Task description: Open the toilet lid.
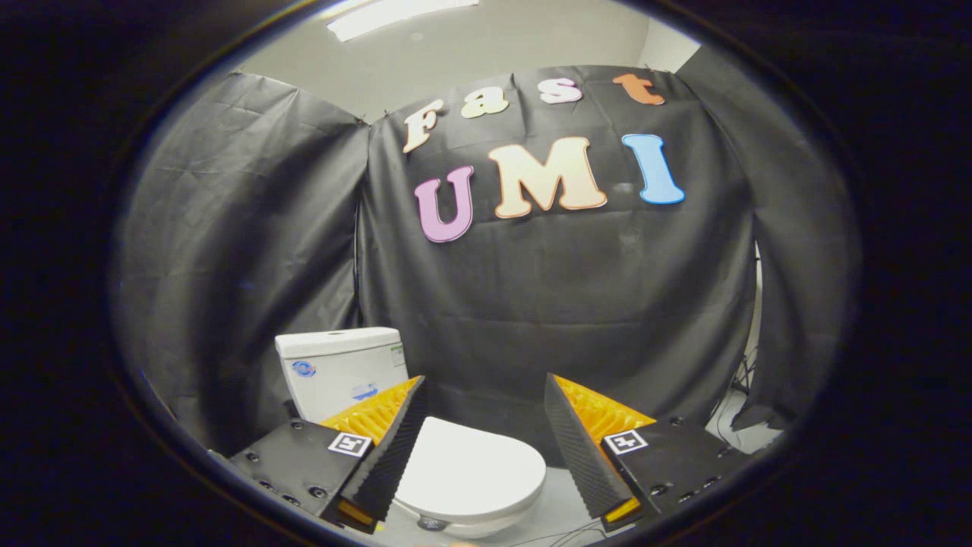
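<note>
Hand-held gripper: spread wide, nothing between its two fingers; both hang in the air above the toilet and touch no part of it.
Fingers: each has a black ribbed pad on its inner face and an orange ribbed block on its outer side, tapering to a point at the tip (the pads face each other across the gap).
Finger mounts: black plates with screw heads, one behind each finger, each bearing a small square black-and-white marker near the finger's base.
Toilet lid: white, oval, smooth; lying flat and closed over the bowl. It sits below and between the fingers, its near side partly covered by the left finger, its rounded front reaching toward the right finger.
Bowl rim: a narrow white edge under the lid's front, with a small dark round fitting at its lowest visible point (too small to identify).
Floor: pale grey, seen between the lid and the right finger; thin dark cables cross it near the bowl.
Cistern: white, box-shaped, upright beyond the left finger's tip; small stickers on its front face, a button on its top.
Booth wall: black creased cloth, hung behind and to both sides of the toilet.
Ceiling: pale, with a long light fixture.
</note>
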`<state>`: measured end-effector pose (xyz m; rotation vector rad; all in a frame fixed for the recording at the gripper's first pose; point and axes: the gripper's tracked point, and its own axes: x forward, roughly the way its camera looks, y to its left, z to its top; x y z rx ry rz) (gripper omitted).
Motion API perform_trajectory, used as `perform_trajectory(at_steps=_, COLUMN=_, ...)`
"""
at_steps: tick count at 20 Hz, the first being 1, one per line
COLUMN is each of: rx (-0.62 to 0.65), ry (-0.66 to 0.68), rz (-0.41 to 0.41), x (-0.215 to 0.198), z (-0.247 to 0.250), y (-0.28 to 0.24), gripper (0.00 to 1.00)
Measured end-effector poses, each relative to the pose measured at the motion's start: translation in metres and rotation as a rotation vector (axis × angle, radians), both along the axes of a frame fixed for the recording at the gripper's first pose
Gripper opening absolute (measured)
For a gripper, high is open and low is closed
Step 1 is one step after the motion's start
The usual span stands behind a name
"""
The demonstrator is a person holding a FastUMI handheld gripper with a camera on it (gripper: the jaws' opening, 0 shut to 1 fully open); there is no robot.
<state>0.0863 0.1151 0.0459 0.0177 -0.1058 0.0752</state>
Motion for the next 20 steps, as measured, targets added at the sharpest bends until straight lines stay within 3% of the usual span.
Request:
perform_trajectory(at_steps=11, rx=0.035, ry=0.001, rz=-0.129, x=-0.02, z=0.0, y=0.04, gripper=0.95)
perform_trajectory(at_steps=20, rx=0.248, ry=-0.108, rz=-0.217, x=-0.002, z=-0.017, y=0.062, gripper=0.94)
